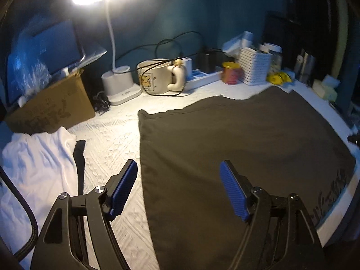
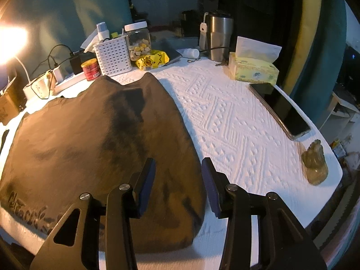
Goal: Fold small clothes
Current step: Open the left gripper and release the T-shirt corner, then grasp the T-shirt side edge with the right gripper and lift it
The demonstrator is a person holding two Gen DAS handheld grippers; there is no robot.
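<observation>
A dark brown garment (image 1: pixel 236 148) lies flat and folded on the white textured table cover (image 1: pixel 112 139), with black lettering near its front edge. My left gripper (image 1: pixel 177 173) hovers open above the garment's left edge, nothing between its blue pads. In the right wrist view the same garment (image 2: pixel 94 148) spreads across the left half of the table. My right gripper (image 2: pixel 178 168) stands open over the garment's right edge, its pads apart from the cloth. A white garment (image 1: pixel 38 164) lies crumpled at the left, with a black piece (image 1: pixel 79 157) beside it.
A cardboard box (image 1: pixel 54 108), lamp base (image 1: pixel 119 85), cream mug (image 1: pixel 155 76), red tin (image 1: pixel 230 72) and white basket (image 1: pixel 254 65) line the back. On the right lie a phone (image 2: pixel 281 110), a tissue box (image 2: pixel 252 69), a steel tumbler (image 2: pixel 219 38) and a small figurine (image 2: pixel 315 164).
</observation>
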